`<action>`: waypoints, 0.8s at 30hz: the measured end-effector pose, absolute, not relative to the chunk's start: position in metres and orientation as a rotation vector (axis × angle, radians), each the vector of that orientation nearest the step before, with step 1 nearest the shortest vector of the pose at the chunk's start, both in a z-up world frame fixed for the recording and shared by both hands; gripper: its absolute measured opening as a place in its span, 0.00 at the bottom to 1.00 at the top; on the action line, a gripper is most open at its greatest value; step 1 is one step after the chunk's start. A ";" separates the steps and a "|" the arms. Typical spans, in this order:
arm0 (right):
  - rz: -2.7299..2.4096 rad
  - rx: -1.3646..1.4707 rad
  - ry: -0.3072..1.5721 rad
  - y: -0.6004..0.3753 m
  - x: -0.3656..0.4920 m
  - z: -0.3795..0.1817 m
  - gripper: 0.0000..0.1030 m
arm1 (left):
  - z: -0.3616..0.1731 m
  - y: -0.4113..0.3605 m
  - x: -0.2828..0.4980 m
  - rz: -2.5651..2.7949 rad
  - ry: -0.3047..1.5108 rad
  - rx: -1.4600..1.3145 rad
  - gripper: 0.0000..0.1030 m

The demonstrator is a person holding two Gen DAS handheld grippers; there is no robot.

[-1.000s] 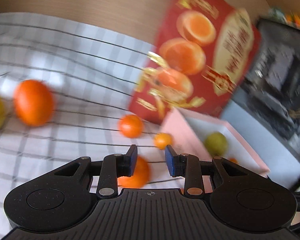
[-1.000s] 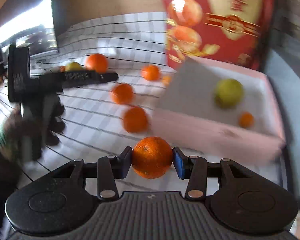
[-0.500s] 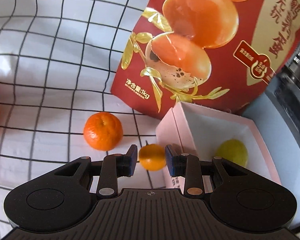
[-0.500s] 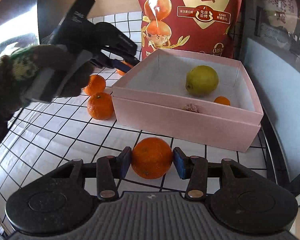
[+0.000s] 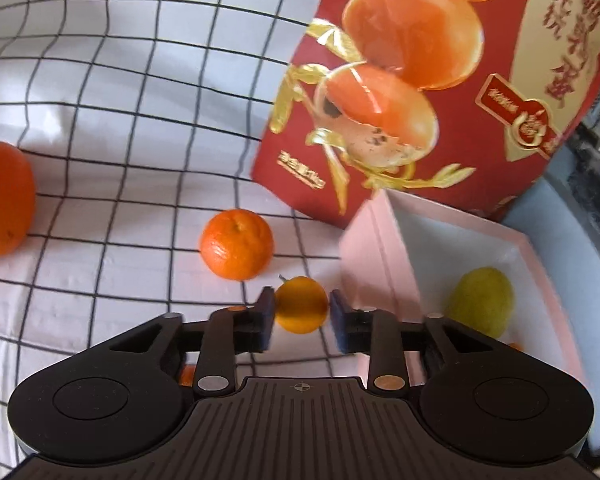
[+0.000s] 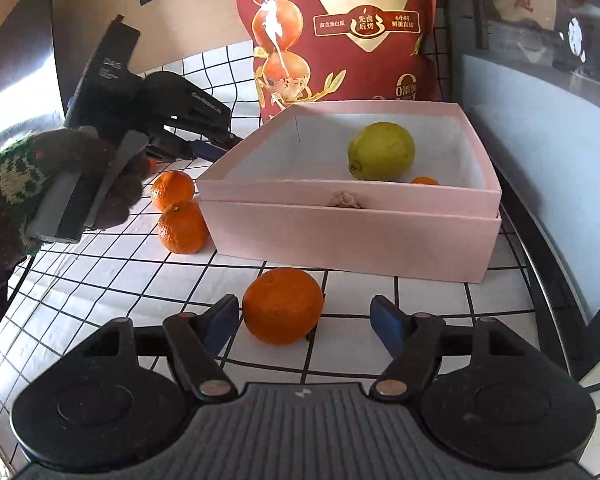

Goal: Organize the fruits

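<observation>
A pink box (image 6: 352, 236) holds a green lemon (image 6: 381, 151) and a small orange fruit (image 6: 425, 181); the box also shows in the left wrist view (image 5: 384, 256), with the lemon (image 5: 482, 300). My right gripper (image 6: 303, 322) is open around a mandarin (image 6: 283, 305) that rests on the checked cloth in front of the box. My left gripper (image 5: 302, 316) has its jaws close on both sides of a small kumquat (image 5: 301, 304) beside the box's left corner; whether they touch it I cannot tell. It shows in the right wrist view (image 6: 216, 142) too.
A red egg-snack bag (image 5: 428, 92) stands behind the box. Loose mandarins lie on the cloth: one (image 5: 236, 243) ahead of the left gripper, a large one (image 5: 4, 196) far left, two (image 6: 182, 226) left of the box. A dark appliance (image 6: 540, 60) is at the right.
My right gripper has opened and let go of the mandarin, which now sits on the cloth. My left gripper has moved in around the kumquat by the box corner.
</observation>
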State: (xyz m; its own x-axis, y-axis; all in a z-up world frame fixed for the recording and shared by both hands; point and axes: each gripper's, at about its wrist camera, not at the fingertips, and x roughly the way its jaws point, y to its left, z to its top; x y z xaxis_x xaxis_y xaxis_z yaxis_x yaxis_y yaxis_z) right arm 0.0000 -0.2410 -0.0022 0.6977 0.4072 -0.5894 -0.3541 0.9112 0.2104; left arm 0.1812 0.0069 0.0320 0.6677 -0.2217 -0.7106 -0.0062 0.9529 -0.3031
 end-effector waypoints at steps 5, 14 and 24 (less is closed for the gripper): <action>0.423 0.043 0.650 -0.237 -0.005 -0.001 0.73 | 0.022 0.009 0.192 -0.113 0.836 -0.294 0.37; 0.421 0.054 0.654 -0.239 -0.004 -0.001 0.75 | 0.029 0.018 0.168 -0.165 0.757 -0.324 0.35; 0.389 0.073 0.698 -0.241 0.004 -0.006 0.77 | 0.058 0.008 0.043 -0.334 0.612 -0.266 0.35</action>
State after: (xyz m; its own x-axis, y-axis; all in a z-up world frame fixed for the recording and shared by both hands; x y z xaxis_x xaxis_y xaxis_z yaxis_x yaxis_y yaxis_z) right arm 0.0040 -0.2412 -0.0060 0.6977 0.3730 -0.6116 -0.3245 0.9257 0.1944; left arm 0.0428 0.0078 0.0584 0.7678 -0.3818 -0.5145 0.2263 0.9129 -0.3398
